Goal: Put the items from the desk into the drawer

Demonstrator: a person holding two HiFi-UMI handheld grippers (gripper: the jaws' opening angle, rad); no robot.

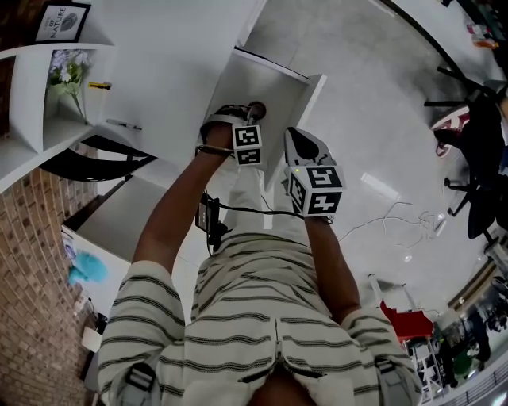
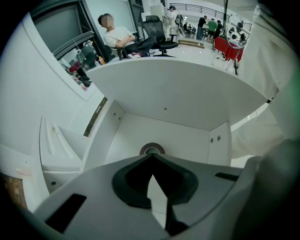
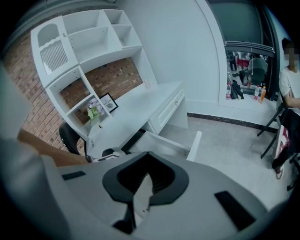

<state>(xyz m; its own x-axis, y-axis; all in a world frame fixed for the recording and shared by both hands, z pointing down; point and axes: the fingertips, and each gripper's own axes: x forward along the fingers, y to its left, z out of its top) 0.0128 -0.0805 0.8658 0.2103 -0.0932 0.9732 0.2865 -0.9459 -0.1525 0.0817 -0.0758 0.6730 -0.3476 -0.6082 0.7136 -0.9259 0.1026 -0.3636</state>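
Observation:
The white drawer [image 1: 313,91] stands pulled out below the white desk [image 1: 171,79]. My left gripper [image 1: 248,112] reaches down into it. Right at its tips [image 2: 152,157] sits a dark ring-shaped roll [image 2: 152,148] with a pale centre, and the jaws look closed on its near rim. From the head view the roll [image 1: 257,109] shows just past the fingers. My right gripper [image 1: 300,141] hangs beside the drawer, shut and empty [image 3: 148,155]. On the desk lie a yellow pen [image 1: 99,85] and a dark pen [image 1: 124,124].
Desk shelves hold a flower vase [image 1: 67,75] and a framed picture [image 1: 63,21]. A black chair [image 3: 70,137] sits tucked under the desk. A person [image 2: 119,35] sits in an office chair across the room. Cables [image 1: 397,218] lie on the grey floor.

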